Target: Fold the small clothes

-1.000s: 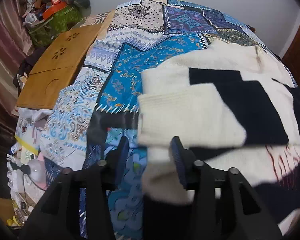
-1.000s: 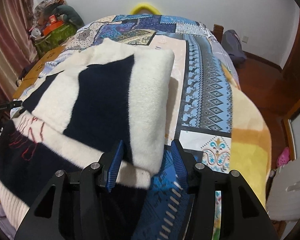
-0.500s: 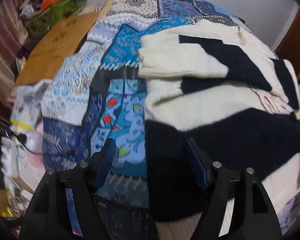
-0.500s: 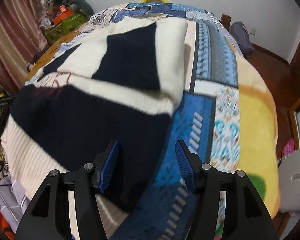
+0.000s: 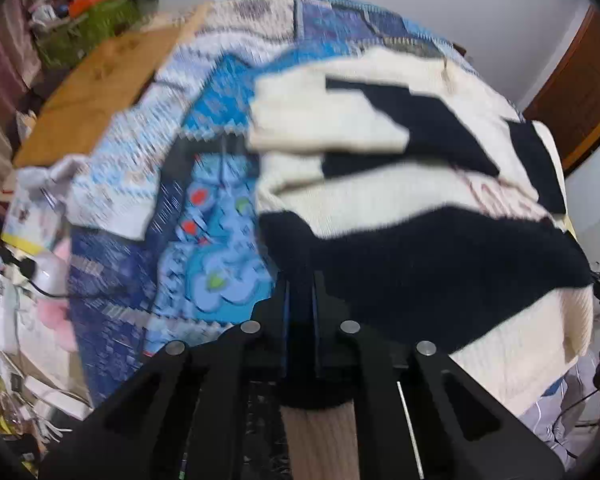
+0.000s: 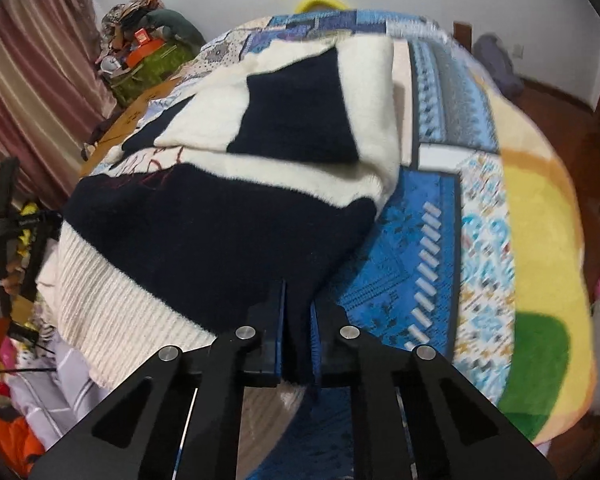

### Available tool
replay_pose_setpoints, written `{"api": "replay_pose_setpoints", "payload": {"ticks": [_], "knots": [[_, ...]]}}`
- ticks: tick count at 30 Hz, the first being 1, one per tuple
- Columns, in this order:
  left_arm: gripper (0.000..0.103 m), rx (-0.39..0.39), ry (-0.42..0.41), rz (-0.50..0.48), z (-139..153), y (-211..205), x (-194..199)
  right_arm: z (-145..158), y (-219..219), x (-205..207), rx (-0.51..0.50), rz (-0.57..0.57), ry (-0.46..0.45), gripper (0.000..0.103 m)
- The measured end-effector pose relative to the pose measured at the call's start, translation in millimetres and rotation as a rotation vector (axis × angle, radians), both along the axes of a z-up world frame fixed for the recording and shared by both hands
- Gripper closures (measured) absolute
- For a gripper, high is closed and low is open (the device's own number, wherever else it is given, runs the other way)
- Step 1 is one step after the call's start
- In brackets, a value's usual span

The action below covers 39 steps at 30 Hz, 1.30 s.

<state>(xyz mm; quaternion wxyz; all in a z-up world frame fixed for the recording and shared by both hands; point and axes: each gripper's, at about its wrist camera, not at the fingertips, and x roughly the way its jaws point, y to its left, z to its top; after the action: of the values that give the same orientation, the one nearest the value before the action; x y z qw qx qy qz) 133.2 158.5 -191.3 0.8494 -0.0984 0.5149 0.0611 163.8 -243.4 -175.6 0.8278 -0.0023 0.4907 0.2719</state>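
Note:
A cream and navy knitted sweater [image 5: 400, 208] lies on the patterned bedspread [image 5: 204, 216], its sleeves folded in over the body. My left gripper [image 5: 299, 312] is shut on the sweater's navy band at its near left corner. In the right wrist view the same sweater [image 6: 228, 208] spreads to the left, its ribbed cream hem [image 6: 112, 296] hanging over the bed's near edge. My right gripper [image 6: 298, 328] is shut on the navy band at the near right corner.
A wooden board [image 5: 96, 92] and a pile of bags [image 5: 88, 12] lie at the bed's far left. A yellow and green blanket [image 6: 540, 264] covers the bed's right side. Clutter [image 6: 16, 360] sits by the bed's near left edge.
Both grippers pulled back from the folded sleeves to the sweater's near navy band, then went from open to shut on it at the two corners.

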Motion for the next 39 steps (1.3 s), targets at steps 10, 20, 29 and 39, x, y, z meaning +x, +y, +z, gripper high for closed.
{"api": "replay_pose_setpoints", "payload": {"ticks": [10, 20, 29, 39], "knots": [[0.096, 0.003, 0.006, 0.011, -0.7, 14.9, -6.0, 9.3, -17.5, 4.5, -0.014, -0.062, -0.041, 0.096], [0.096, -0.075, -0.155, -0.024, 63.9, 12.5, 25.8, 52.7, -11.1, 19.5, 0.082, -0.03, -0.107, 0.096], [0.097, -0.041, -0.155, 0.023, 67.6, 22.0, 122.3, 65.5, 15.8, 89.3, 0.125, -0.083, -0.18, 0.096], [0.097, 0.05, 0.067, 0.074, -35.5, 53.4, 180.0, 10.1, 17.0, 172.2, 0.089, -0.137, -0.011, 0.094]]}}
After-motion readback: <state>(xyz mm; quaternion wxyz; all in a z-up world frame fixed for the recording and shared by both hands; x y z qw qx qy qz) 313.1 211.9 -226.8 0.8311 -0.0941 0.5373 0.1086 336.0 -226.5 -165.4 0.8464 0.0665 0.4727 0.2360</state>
